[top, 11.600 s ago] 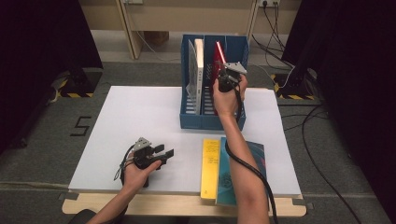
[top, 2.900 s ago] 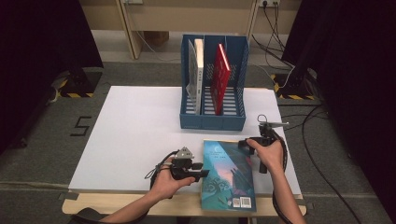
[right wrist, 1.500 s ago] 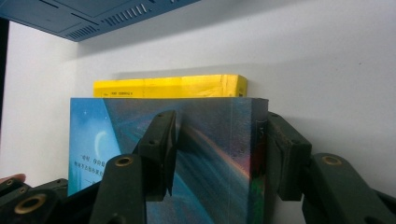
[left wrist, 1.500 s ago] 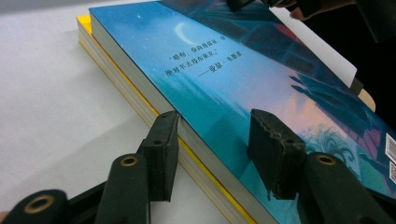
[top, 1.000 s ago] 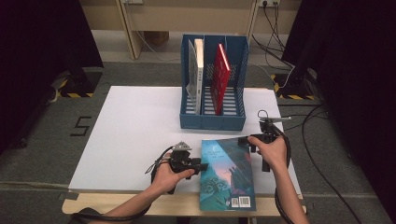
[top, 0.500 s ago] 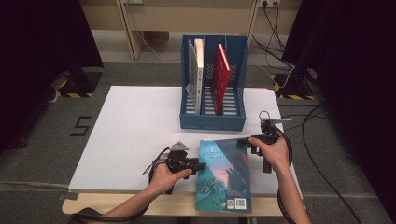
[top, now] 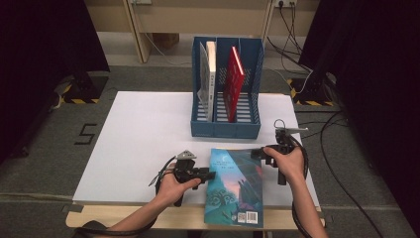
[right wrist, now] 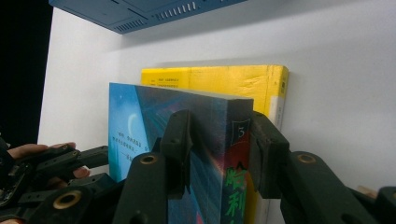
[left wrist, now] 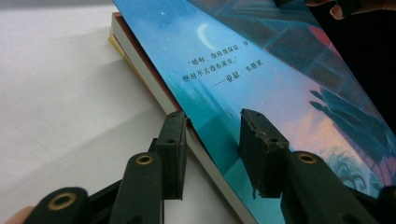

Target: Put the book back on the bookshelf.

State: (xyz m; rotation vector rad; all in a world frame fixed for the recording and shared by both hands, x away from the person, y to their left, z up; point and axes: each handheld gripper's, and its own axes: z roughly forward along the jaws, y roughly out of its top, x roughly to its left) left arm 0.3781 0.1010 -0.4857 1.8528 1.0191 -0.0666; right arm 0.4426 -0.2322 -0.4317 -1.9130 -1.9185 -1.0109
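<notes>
A blue picture-cover book [top: 235,186] lies near the table's front edge, on top of a yellow book [right wrist: 210,77]. My left gripper [top: 212,174] is at its left long edge. In the left gripper view its jaws [left wrist: 212,140] straddle that edge, one pad beside the pages, the other over the cover. My right gripper [top: 255,153] is at the far right corner, with its jaws [right wrist: 219,140] straddling the spine. Both pairs of jaws have just been closing around the book, and a gap still shows on the cover side of each.
A blue file rack [top: 225,130] stands behind the book with a red book [top: 233,82] and pale ones upright in it. The white table top [top: 143,134] stretches to the left. Cables trail from both grippers, and the blue book overhangs the table's front edge.
Both pairs of jaws have narrowed around the blue book, which has shifted slightly to the left. Long before, my right gripper was up at the rack with the red book.
</notes>
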